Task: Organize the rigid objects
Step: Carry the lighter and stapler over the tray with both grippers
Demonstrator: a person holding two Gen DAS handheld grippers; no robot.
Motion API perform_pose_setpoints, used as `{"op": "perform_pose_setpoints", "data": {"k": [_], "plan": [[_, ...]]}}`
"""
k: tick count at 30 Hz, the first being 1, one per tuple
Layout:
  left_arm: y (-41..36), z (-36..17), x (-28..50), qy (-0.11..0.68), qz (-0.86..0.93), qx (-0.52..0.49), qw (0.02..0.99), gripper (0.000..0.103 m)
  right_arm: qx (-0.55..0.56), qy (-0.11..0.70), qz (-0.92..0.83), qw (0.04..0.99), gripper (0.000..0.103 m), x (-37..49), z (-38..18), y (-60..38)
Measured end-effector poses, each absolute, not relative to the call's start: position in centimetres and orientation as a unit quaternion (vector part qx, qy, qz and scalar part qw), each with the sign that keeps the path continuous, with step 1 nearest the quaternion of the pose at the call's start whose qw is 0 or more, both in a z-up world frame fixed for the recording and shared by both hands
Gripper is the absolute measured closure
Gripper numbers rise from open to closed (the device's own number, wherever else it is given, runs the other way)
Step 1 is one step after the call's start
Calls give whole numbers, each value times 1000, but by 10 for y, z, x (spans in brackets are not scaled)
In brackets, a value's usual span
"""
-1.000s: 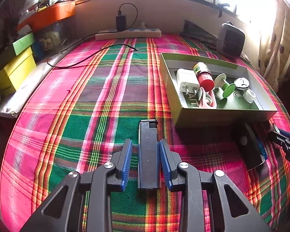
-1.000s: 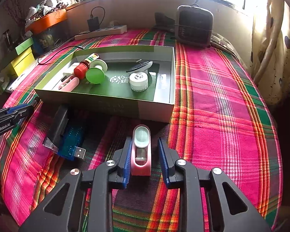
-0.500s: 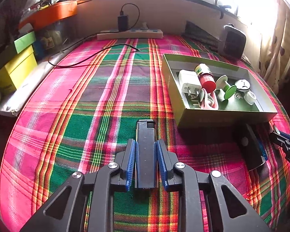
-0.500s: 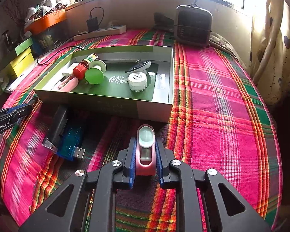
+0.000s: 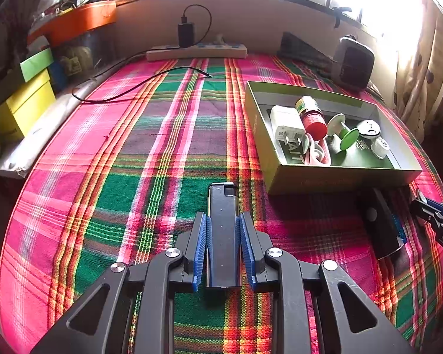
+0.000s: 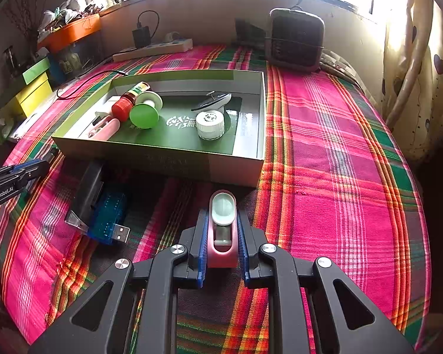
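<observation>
My left gripper (image 5: 223,221) is shut on a flat black rectangular device (image 5: 222,206) that lies on the plaid cloth, left of a green open box (image 5: 333,177). My right gripper (image 6: 222,218) is shut on a small pink device with a pale oval top (image 6: 222,215), just in front of the same box (image 6: 162,162). The box holds a red-capped bottle (image 6: 127,103), a green spool (image 6: 144,112), a white jar (image 6: 210,124), a white charger (image 5: 286,124) and a pink item (image 6: 103,128).
A black block and a blue USB adapter (image 6: 109,218) lie on the cloth in front of the box. A small heater (image 6: 295,39) stands at the back right. A power strip (image 5: 196,50) and a black cable (image 5: 133,85) lie at the back. Coloured boxes (image 5: 29,100) stand at the left.
Both grippers have closed from open onto their objects: the left on the black device, the right on the pink device. Both objects still lie low on the cloth.
</observation>
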State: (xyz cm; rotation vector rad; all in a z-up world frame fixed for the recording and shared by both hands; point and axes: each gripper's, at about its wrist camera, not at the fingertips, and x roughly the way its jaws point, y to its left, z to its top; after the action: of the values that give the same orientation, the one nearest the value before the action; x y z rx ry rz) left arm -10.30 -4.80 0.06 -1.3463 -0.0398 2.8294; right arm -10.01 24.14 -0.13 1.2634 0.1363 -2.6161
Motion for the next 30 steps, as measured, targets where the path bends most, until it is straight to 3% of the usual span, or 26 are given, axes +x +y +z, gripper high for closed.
{"op": "perform_pose_setpoints", "data": {"k": [30], "plan": [[-31, 54, -98, 3, 921, -386, 47, 81, 391, 44, -910, 133, 85, -99, 41, 234]]}}
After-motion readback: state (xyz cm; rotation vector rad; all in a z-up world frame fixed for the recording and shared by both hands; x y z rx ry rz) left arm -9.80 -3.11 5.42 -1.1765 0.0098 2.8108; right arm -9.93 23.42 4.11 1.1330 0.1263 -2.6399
